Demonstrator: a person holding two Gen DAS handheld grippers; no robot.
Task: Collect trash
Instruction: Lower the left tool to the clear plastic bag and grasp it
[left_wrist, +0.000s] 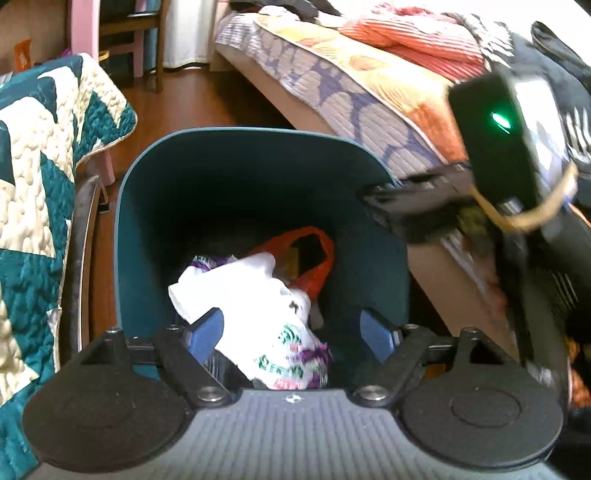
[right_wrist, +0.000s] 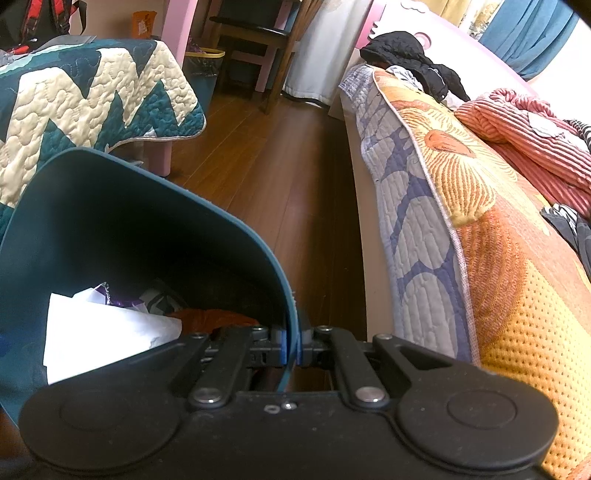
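- The white printed bag looks crumpled, lying inside the teal bin on an orange bag.
- Your left claw stands wide apart above the bin, the white bag between its pads, seemingly ungripped.
- Your right claw is clamped on the bin's rim.

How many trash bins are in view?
2. A teal bin between quilt and bed, its rim pinched by the right claw; a yellow-rimmed bin by the chair. Others may be hidden.

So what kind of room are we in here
Most likely a bedroom: a bed piled with blankets and clothes, a quilt draped over other furniture, wood floor, and a bin half full of trash.
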